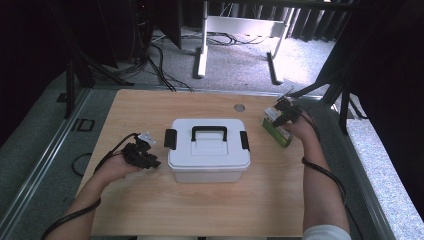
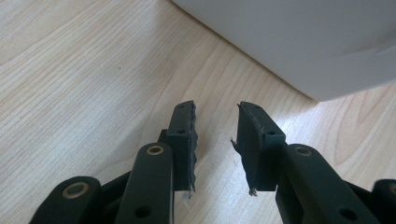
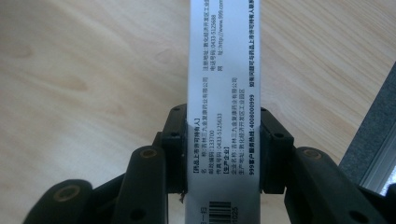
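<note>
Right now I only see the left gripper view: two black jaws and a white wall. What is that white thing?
Observer: A white storage box, its lid shut, with a black carry handle on top.
Operator: Where's my other hand-held gripper?
Observer: The right hand-held gripper is at the far right of the table, beyond the box.
Operator: Is it holding something?
Observer: Yes, its jaws clamp a green-and-white carton with printed text.

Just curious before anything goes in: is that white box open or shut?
Shut. The white box has its lid flat on top, handle folded down and both black side latches down.
</note>
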Demonstrator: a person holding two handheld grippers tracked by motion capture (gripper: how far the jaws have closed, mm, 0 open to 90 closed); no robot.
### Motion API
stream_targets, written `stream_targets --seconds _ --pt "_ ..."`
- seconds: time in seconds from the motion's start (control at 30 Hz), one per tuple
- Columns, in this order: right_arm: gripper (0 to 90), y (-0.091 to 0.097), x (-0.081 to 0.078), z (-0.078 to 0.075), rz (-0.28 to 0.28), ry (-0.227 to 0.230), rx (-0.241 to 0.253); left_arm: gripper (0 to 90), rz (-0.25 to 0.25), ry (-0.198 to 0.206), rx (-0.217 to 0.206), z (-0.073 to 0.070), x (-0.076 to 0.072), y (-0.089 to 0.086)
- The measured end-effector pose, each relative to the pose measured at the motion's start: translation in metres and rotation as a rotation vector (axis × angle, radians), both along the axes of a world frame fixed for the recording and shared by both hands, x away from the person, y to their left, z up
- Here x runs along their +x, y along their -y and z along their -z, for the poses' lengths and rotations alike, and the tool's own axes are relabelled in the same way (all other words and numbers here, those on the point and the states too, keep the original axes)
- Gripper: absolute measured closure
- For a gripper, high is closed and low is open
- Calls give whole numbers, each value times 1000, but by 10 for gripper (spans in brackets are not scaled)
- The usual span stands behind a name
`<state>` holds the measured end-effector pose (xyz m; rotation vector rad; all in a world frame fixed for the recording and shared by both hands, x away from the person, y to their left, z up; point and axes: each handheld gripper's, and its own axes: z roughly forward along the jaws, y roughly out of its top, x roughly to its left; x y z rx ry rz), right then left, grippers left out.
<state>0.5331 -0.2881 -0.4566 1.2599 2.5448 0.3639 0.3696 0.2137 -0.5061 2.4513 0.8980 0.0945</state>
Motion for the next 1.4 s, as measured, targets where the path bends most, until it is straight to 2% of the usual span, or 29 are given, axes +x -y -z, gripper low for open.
stream_targets --seconds 0.17,0.33,0.47,0.63,0.87,1.07,1.23,1.37,1.4 --pt "619 -6 -18 -6 -40 -20 12 674 5 4 0 -5 -2 -1" --pt "619 -16 -42 -6 -98 -15 -8 674 16 7 10 -9 -5 0" --pt "619 -20 -62 -5 -131 -17 15 674 23 10 9 -11 -6 2" --pt "619 -19 -81 -4 -147 -23 27 674 29 3 14 -8 -7 5" --pt "619 -11 -102 -5 -136 -12 57 674 30 5 0 -7 -8 7" --pt "619 -7 -111 -4 -140 1 73 674 35 -8 1 -5 -9 8" --pt "618 -6 -112 -1 -137 -3 79 674 36 -8 1 -5 -10 9" --pt "617 -5 -110 8 -130 -10 81 674 41 -12 6 -5 -10 8" --pt "617 -4 -110 8 -127 -6 94 674 42 -12 9 -5 -10 8"
